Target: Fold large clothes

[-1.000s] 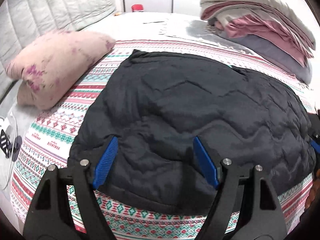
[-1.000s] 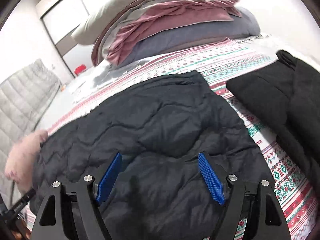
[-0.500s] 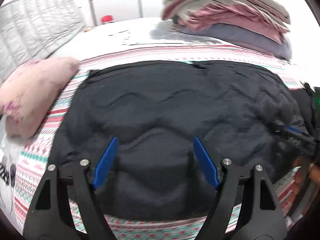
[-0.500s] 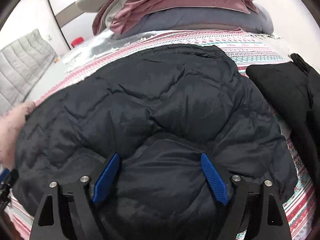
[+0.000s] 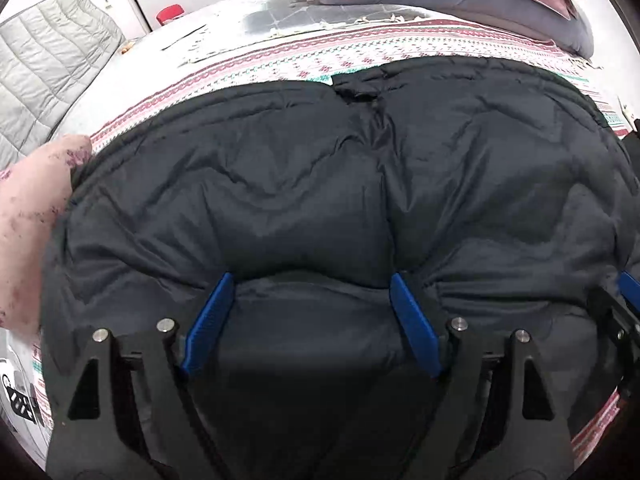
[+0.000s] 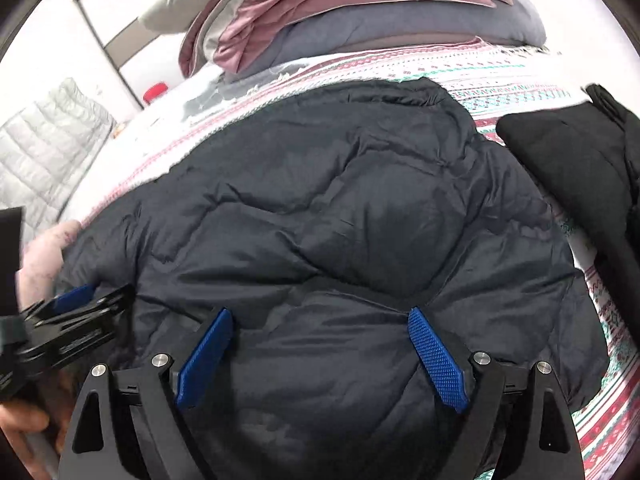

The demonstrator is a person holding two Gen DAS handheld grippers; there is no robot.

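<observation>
Patterned bedspread (image 5: 360, 46) is covering the bed; dark quilted puffer jacket (image 5: 320, 184) is lying spread across it, near edge bunching. Pink pillow (image 5: 28, 216) is touching its left side. Left gripper (image 5: 310, 300) and right gripper (image 6: 320, 336) are pressing down onto the jacket, jaws wide, just been opening, pinching nothing.

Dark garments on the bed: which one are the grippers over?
The dark navy quilted puffer jacket, spread across the patterned bedspread under both grippers. The plain black unquilted garment lies apart, to its right.
</observation>
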